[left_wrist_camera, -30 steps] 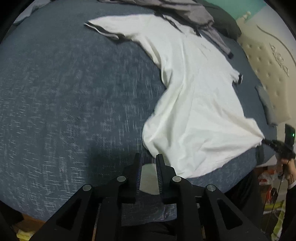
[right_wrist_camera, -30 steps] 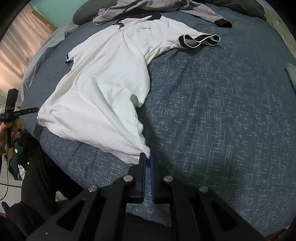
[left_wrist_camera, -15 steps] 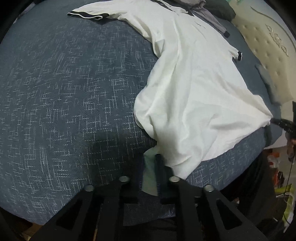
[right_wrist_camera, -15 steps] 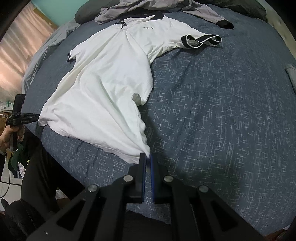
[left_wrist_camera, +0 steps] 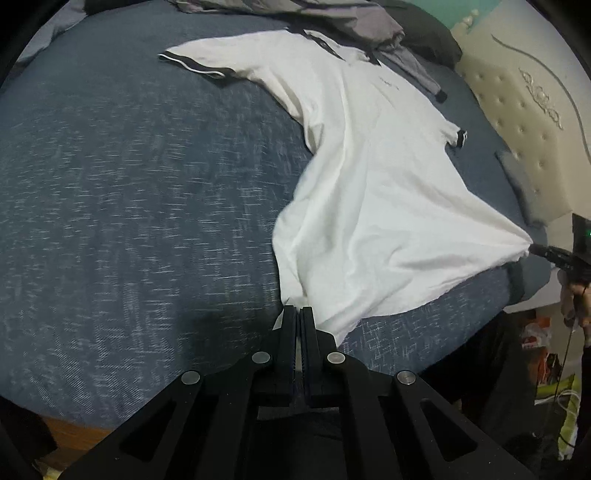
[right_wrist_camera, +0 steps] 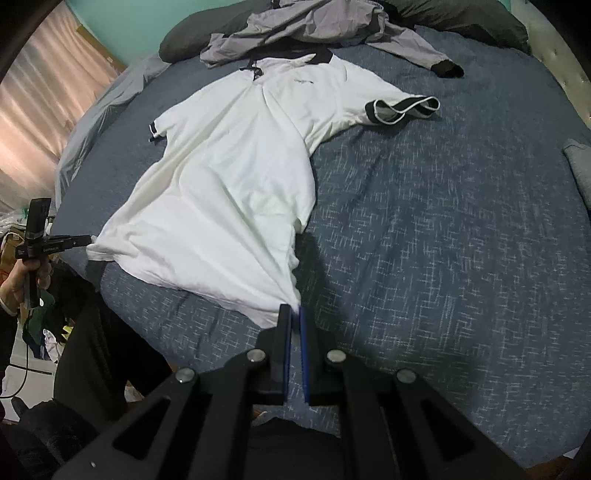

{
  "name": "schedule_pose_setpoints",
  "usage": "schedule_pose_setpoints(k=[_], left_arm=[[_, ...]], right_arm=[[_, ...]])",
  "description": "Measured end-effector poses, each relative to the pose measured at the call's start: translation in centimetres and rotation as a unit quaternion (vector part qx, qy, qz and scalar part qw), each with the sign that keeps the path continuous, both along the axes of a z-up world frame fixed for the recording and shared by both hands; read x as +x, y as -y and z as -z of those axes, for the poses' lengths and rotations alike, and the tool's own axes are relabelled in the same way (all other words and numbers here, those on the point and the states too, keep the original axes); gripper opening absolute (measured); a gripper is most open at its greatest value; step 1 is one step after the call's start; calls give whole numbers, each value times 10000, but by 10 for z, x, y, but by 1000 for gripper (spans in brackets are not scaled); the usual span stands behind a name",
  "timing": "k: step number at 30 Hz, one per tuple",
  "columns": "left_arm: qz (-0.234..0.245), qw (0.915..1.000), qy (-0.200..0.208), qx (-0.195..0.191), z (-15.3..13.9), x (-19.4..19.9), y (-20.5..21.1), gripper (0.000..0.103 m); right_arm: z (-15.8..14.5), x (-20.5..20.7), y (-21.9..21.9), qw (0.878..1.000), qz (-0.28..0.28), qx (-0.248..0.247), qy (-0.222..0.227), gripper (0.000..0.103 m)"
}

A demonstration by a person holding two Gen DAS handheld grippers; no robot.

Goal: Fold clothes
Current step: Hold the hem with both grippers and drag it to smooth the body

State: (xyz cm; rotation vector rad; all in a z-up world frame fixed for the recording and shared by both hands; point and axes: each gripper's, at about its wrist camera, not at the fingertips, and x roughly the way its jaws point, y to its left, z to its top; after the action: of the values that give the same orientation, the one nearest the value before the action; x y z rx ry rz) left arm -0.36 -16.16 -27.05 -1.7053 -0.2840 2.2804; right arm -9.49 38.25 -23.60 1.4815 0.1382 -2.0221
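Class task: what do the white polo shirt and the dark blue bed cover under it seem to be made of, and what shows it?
White polo shirt with black trim: soft matte knit, probably cotton; it drapes in loose folds. Dark blue bed cover: woven cloth, matte, flecked with pale threads in a crosshatch; the fibre is unclear.

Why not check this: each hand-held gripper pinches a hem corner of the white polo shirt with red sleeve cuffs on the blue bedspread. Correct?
One slip: the white polo shirt has black sleeve cuffs, not red, as the right wrist view shows. The rest stands.

cream tufted headboard (left_wrist_camera: pixel 524 122), pink curtain (right_wrist_camera: pixel 48 107), dark pillow (right_wrist_camera: pixel 207 33).
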Motion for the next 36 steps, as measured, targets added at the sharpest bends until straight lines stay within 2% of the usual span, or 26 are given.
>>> schedule_pose_setpoints(k=[7, 13, 16, 21, 24, 26, 36], left_arm=[[-125, 9999, 17, -56, -2, 7, 12, 2], [-282, 9994, 199, -9, 20, 5, 14, 2], [-367, 9990, 147, 217, 25, 2, 16, 2], [-307, 9992, -3, 261, 20, 4, 17, 4], [-231, 9995, -21, 223, 19, 6, 18, 14], [-231, 9995, -18, 207, 21, 8, 20, 27], [42, 9996, 156, 210, 42, 16, 8, 27]], right_arm=[[-4, 8, -13, 9999, 102, -90, 28, 4], [25, 9, -23, 9987, 363, 21, 367, 4], [32, 10, -23, 9987, 382, -46, 329, 4], [40, 8, -25, 9981, 491, -129, 340, 4], [41, 7, -25, 9983, 456, -150, 330, 4], [41, 6, -24, 9984, 436, -173, 319, 4], [41, 8, -20, 9986, 409, -169, 293, 4]])
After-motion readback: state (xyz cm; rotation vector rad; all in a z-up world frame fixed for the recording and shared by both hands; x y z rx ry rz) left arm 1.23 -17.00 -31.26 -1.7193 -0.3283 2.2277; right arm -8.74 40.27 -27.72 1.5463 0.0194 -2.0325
